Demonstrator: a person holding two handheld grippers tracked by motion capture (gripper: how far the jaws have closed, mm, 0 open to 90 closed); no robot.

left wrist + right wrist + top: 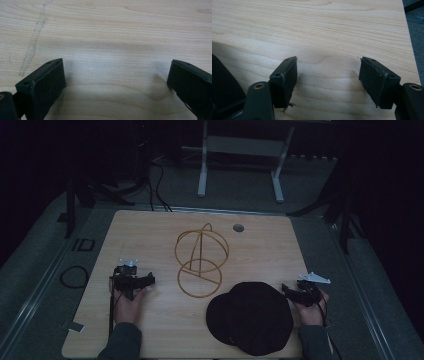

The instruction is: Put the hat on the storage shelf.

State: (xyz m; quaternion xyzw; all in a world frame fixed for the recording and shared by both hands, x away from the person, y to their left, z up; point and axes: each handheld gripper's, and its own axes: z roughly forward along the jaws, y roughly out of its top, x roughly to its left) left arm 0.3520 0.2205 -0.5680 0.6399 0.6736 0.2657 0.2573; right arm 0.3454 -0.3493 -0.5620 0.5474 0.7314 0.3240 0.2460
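Observation:
A black cap (252, 315) lies flat on the wooden table (150, 227) at the front right. Behind it, near the middle, stands a gold wire hat stand (201, 260) with a round base ring and a domed top. My left gripper (134, 281) rests on the table at the left, open, with bare wood between its jaws (115, 82). My right gripper (300, 292) sits just right of the cap, also open over bare wood (328, 75). The cap's dark edge (222, 82) shows at the left of the right gripper view.
A small round grommet (238, 227) is set into the table's far side. The table's right edge (412, 50) runs close to my right gripper. Beyond the table stand a white frame's legs (202, 175) and cables (155, 185) on a grey floor.

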